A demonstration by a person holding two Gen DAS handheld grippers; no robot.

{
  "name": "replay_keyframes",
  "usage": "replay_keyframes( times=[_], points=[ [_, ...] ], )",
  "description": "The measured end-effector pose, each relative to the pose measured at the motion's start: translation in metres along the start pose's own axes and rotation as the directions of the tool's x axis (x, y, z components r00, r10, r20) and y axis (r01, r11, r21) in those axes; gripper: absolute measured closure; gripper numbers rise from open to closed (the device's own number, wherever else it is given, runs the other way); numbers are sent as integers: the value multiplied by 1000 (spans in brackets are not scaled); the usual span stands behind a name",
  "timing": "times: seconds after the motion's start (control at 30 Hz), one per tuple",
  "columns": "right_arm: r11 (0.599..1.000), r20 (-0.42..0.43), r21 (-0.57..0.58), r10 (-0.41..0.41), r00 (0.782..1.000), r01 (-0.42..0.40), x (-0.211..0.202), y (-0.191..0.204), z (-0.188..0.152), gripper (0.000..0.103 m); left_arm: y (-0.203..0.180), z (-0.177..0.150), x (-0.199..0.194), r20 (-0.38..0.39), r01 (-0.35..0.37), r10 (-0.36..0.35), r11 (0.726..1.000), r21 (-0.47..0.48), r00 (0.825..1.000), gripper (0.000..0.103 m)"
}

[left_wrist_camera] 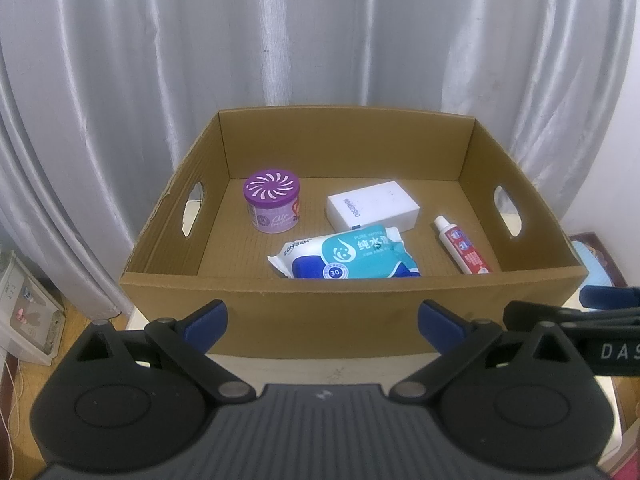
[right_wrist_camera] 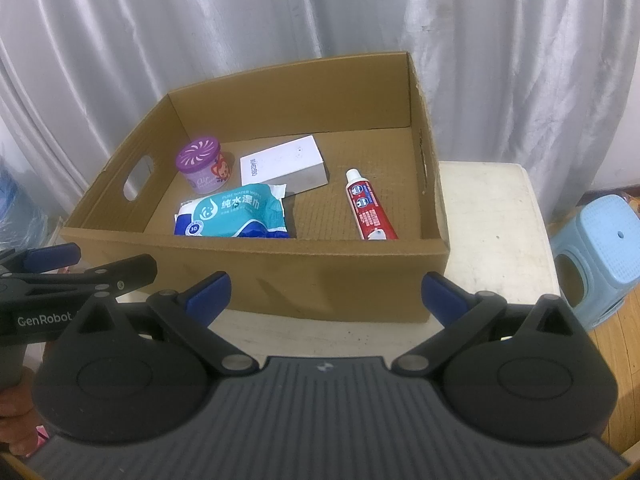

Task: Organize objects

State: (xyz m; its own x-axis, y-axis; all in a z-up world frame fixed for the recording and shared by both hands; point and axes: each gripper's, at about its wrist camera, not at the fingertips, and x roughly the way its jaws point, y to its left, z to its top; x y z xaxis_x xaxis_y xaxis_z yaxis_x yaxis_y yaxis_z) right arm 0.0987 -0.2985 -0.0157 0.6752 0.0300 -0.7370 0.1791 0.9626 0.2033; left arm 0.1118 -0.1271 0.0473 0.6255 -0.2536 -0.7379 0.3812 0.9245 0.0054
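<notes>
Grey curtain [left_wrist_camera: 320, 40] is seen behind desk [right_wrist_camera: 492, 216] w/ cardboard box [left_wrist_camera: 352, 304]; inside: toothpaste [right_wrist_camera: 370, 210], wipes pack [left_wrist_camera: 348, 256], probably an air-freshener can [left_wrist_camera: 273, 206]. Left gripper [left_wrist_camera: 322, 316] & right gripper [right_wrist_camera: 325, 294] fingers are spread wide, nothing held.

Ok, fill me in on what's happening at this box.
A person holds two handheld grippers in front of a cardboard box on a small white table. Both the left gripper and the right gripper are open and hold nothing. Four things already lie inside the box: a purple air freshener, a white carton, a teal pack of wet wipes leaning against that carton, and a toothpaste tube off to the right.
</notes>
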Motion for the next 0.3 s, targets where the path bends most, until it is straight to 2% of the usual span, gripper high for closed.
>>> replay_keyframes(
  times=[0.3],
  points=[
    [1000,0,0,0,1000,0,0,0,0,1,0,0,0,0,1,-1,1000,1,1000,1]
  ],
)
